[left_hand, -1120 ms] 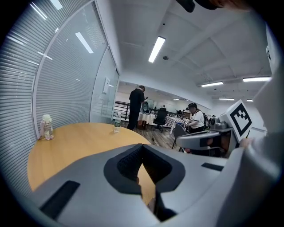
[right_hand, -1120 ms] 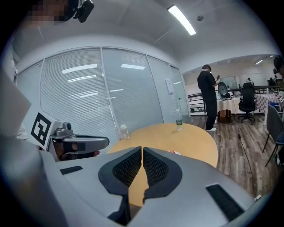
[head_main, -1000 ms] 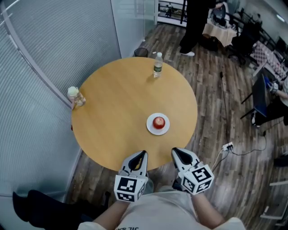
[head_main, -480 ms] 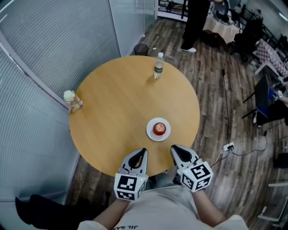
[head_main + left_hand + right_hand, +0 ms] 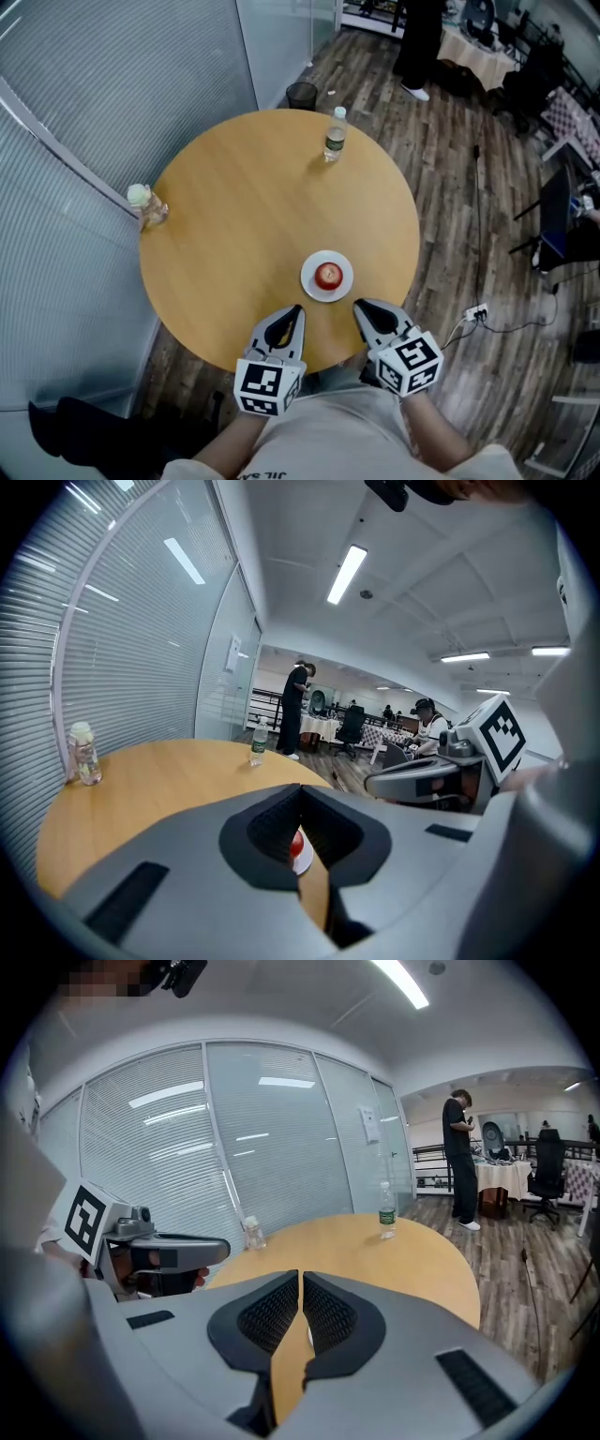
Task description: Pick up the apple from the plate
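While both tongs hover over the near edge of the table (image 5: 244, 216), we count one apple (image 5: 328, 276) on one white plate (image 5: 309, 283), set on the near right part of the round wooden top. The plate lies just beyond the tips of the tongs and between their two lines, touching neither.

We hold two tongs. The left tongs (image 5: 296, 311) have their pads drawn together at the tip, with nothing clamped. Through the slit lower down, the left gripper view shows a sliver of the red apple and the plate's rim. The right tongs (image 5: 360, 307) are pressed together the same way and hold nothing. Their view shows only bare table through the slit. Each carries one marker cube, the left cube (image 5: 267, 388) and the right cube (image 5: 410, 363), so there are two in all.

We count two bottles. One clear bottle with a green label (image 5: 333, 139) stands upright near the far edge. One pale-capped bottle (image 5: 143, 203) stands at the left edge by the glass wall. One dark bin (image 5: 301, 95) sits on the floor beyond the table.

The apple looks round from above, so we read no long axis. Its stem is too small for us to tell which way it points.

As for writing, the cubes show black-and-white square patterns and no words. The green label is too small to read. The print on our shirt is cut off by the bottom of the head view.
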Demonstrator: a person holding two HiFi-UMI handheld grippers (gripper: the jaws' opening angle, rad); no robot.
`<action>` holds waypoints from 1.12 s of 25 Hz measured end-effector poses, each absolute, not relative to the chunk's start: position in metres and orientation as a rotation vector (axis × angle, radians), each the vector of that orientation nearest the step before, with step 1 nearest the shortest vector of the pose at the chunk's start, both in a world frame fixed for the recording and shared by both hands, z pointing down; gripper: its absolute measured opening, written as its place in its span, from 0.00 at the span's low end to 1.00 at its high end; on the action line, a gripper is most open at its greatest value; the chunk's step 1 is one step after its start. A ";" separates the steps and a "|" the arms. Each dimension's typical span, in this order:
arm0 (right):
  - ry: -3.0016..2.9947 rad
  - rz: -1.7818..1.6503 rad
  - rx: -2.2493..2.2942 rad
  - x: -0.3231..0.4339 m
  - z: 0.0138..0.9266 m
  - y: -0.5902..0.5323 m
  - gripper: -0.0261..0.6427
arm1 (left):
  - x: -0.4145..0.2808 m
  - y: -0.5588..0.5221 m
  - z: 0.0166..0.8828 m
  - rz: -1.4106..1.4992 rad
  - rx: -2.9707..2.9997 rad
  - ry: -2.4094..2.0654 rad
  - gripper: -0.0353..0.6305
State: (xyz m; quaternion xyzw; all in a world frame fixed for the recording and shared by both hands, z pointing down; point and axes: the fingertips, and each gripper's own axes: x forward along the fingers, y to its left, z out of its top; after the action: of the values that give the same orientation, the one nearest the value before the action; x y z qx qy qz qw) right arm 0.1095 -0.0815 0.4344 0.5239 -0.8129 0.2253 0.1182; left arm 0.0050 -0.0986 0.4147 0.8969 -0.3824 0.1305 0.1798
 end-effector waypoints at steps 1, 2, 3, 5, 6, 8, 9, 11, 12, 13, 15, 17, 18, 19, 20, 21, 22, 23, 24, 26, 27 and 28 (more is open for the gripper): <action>-2.379 0.665 1.522 0.110 0.437 -0.083 0.09 | 0.007 -0.099 0.417 0.366 2.527 -1.080 0.06; -2.378 0.668 1.514 0.110 0.440 -0.085 0.09 | 0.008 -0.100 0.420 0.365 2.520 -1.080 0.06; -2.376 0.668 1.506 0.110 0.443 -0.088 0.09 | 0.009 -0.102 0.422 0.367 2.515 -1.079 0.06; -2.368 0.665 1.488 0.110 0.449 -0.093 0.09 | 0.010 -0.105 0.427 0.374 2.507 -1.080 0.06; -2.363 0.664 1.479 0.110 0.452 -0.096 0.09 | 0.011 -0.107 0.429 0.376 2.503 -1.080 0.06; -2.352 0.663 1.467 0.110 0.459 -0.101 0.09 | 0.011 -0.109 0.434 0.381 2.493 -1.082 0.06; -2.347 0.662 1.463 0.110 0.463 -0.103 0.09 | 0.012 -0.111 0.437 0.385 2.488 -1.083 0.06; -2.339 0.656 1.459 0.110 0.470 -0.108 0.09 | 0.013 -0.114 0.443 0.393 2.475 -1.086 0.06; -2.336 0.652 1.457 0.110 0.473 -0.111 0.09 | 0.014 -0.116 0.445 0.395 2.470 -1.089 0.06; -2.332 0.648 1.455 0.111 0.476 -0.114 0.09 | 0.016 -0.118 0.446 0.396 2.467 -1.090 0.06; -2.319 0.653 1.447 0.113 0.485 -0.119 0.09 | 0.018 -0.122 0.450 0.402 2.459 -1.089 0.06; -2.302 0.665 1.435 0.113 0.495 -0.125 0.09 | 0.018 -0.126 0.455 0.412 2.449 -1.088 0.06; -2.293 0.668 1.428 0.114 0.500 -0.128 0.09 | 0.018 -0.128 0.457 0.415 2.444 -1.089 0.06; -2.284 0.669 1.422 0.114 0.505 -0.130 0.09 | 0.017 -0.129 0.458 0.417 2.439 -1.090 0.06; -2.277 0.670 1.417 0.114 0.509 -0.131 0.10 | 0.016 -0.129 0.461 0.417 2.433 -1.090 0.06; -2.271 0.671 1.413 0.114 0.513 -0.133 0.10 | 0.016 -0.128 0.463 0.417 2.426 -1.090 0.06; -2.266 0.674 1.408 0.114 0.516 -0.134 0.11 | 0.015 -0.128 0.465 0.419 2.420 -1.090 0.06; -2.263 0.679 1.403 0.114 0.520 -0.136 0.14 | 0.014 -0.129 0.467 0.421 2.414 -1.091 0.06; -2.258 0.683 1.397 0.114 0.524 -0.139 0.20 | 0.014 -0.130 0.470 0.424 2.410 -1.092 0.06; -2.244 0.686 1.385 0.113 0.533 -0.144 0.28 | 0.012 -0.133 0.474 0.430 2.399 -1.094 0.06; -2.236 0.683 1.375 0.112 0.537 -0.145 0.31 | 0.011 -0.135 0.476 0.432 2.392 -1.094 0.06; -2.227 0.681 1.363 0.111 0.542 -0.147 0.34 | 0.010 -0.135 0.478 0.433 2.385 -1.095 0.06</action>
State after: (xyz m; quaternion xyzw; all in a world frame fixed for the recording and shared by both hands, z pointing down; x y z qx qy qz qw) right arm 0.1110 -0.1466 0.5423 0.4927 -0.8051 0.2461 0.2201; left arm 0.0104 -0.1354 0.4783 0.8708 -0.3998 0.1580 0.2386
